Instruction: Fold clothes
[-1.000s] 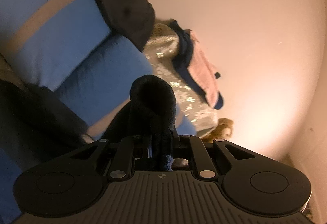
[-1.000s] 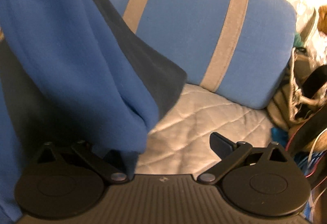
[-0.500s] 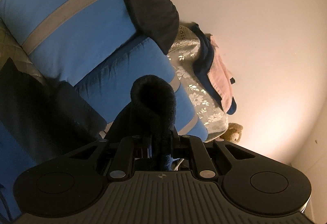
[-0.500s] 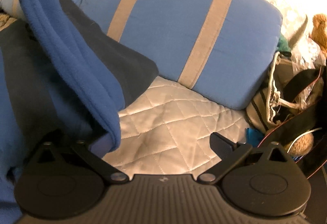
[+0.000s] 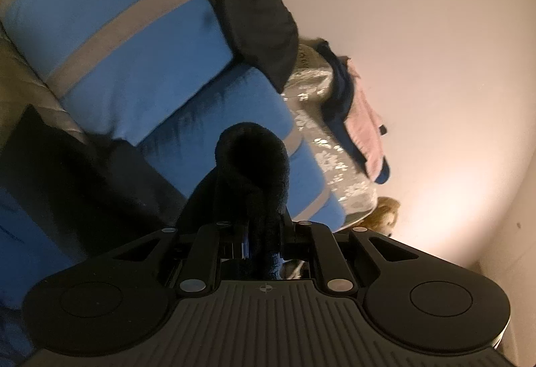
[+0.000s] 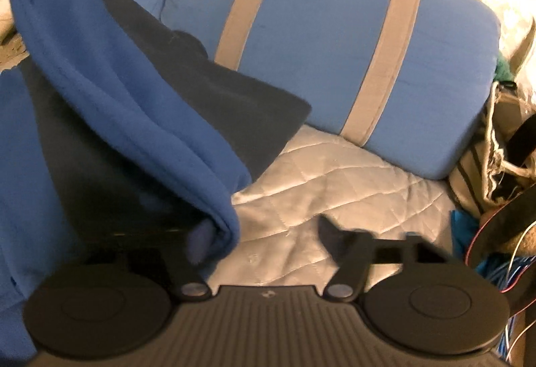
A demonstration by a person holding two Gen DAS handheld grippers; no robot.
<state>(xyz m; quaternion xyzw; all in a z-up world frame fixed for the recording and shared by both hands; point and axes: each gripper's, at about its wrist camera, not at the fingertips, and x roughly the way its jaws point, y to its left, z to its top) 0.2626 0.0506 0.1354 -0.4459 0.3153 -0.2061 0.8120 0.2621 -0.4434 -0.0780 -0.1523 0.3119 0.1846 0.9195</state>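
A blue and dark grey fleece garment (image 6: 110, 92) lies over the quilted bed cover (image 6: 335, 186). My left gripper (image 5: 261, 233) is shut on a dark bunched fold of that garment (image 5: 254, 166), which bulges up above the fingers and hides them. My right gripper (image 6: 264, 233) is open; its right finger (image 6: 331, 233) stands over the bare quilt and its left finger is hidden under the garment's blue edge (image 6: 214, 233). The garment hangs from upper left down to the right gripper's left side.
Two blue pillows with beige stripes (image 6: 351, 42) (image 5: 110, 42) lie behind the garment. A dark jacket (image 5: 248, 8) drapes over one pillow. Pink and navy clothes (image 5: 358, 119) lie on a floral cover by the wall. Bags and cables (image 6: 502, 199) crowd the right.
The left gripper keeps its hold on the dark fold while its view shifts slightly. The blue garment edge has moved right over the right gripper's left finger, and the right finger has moved inward.
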